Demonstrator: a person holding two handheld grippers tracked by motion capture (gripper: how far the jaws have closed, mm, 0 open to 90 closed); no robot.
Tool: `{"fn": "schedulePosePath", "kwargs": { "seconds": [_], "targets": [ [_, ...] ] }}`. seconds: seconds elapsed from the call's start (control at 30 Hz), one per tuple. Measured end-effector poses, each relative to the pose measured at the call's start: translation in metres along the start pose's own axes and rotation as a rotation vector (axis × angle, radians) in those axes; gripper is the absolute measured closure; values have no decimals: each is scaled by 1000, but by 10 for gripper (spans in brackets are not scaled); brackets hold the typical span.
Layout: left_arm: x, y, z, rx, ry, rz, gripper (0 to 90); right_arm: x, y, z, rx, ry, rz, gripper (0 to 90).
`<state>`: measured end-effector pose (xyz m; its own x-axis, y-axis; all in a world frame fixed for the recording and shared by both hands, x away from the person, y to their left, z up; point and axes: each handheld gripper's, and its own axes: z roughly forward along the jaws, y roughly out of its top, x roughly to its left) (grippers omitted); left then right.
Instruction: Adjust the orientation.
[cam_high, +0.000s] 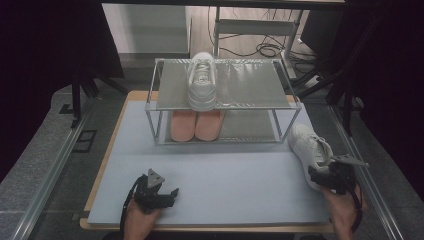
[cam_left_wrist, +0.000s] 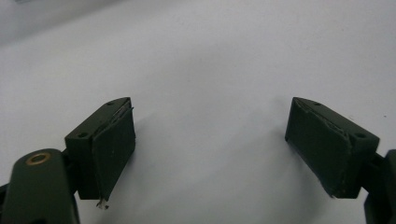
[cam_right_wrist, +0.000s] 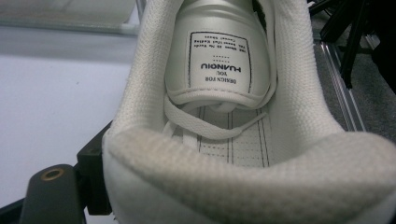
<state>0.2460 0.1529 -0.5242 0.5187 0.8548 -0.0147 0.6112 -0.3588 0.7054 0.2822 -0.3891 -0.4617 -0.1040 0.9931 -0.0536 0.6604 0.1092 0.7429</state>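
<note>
High view: right gripper (cam_high: 326, 176) grips the heel of a white sneaker (cam_high: 309, 148) at the grey mat's (cam_high: 240, 185) right edge, beside the shoe rack (cam_high: 225, 85); left gripper (cam_high: 167, 196) rests wide open, empty.

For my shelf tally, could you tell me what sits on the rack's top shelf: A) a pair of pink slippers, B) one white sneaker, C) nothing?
B: one white sneaker stands on the rack's top shelf, while the pink slippers sit on the lower one.
</note>
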Motion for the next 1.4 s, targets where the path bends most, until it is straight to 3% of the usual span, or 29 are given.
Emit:
{"fn": "schedulePosePath", "kwargs": {
  "seconds": [0.43, 0.8, 1.0, 1.4],
  "targets": [
    [0, 0, 0, 0, 0, 0, 159, 4, -27, -31, -9, 33, -38, 172],
    [0, 0, 0, 0, 0, 0, 159, 11, -47, -54, -13, 88, -102, 170],
    [0, 0, 0, 0, 0, 0, 159, 22, -52, -58, -16, 143, -144, 166],
    [0, 0, 0, 0, 0, 0, 159, 50, -47, -51, -23, 262, -267, 156]
  ]
}}
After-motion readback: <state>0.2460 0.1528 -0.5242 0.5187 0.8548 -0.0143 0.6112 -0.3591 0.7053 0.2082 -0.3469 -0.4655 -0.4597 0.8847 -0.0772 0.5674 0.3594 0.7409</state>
